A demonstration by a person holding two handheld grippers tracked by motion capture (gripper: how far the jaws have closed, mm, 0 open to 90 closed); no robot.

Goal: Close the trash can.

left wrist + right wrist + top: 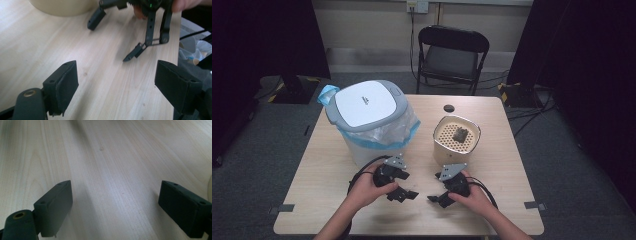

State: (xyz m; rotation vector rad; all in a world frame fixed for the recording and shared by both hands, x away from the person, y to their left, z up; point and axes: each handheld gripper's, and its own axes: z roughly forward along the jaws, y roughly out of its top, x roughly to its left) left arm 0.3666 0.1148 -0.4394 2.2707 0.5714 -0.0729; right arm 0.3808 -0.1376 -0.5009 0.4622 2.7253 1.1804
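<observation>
A white bin with a grey-rimmed lid and a clear, blue-edged liner stands at the table's left back. To its right sits a cream container with a perforated top and a small dark object on it. My left gripper rests low over the table in front of the bin, open, nothing between its jaws. My right gripper lies in front of the cream container, also open and empty. In the left gripper view the right gripper faces me across bare wood, jaws spread.
The light wooden table has a small dark round disc near its back edge. A black folding chair stands behind the table. Cables run on the floor at right, and dark curtains flank the room.
</observation>
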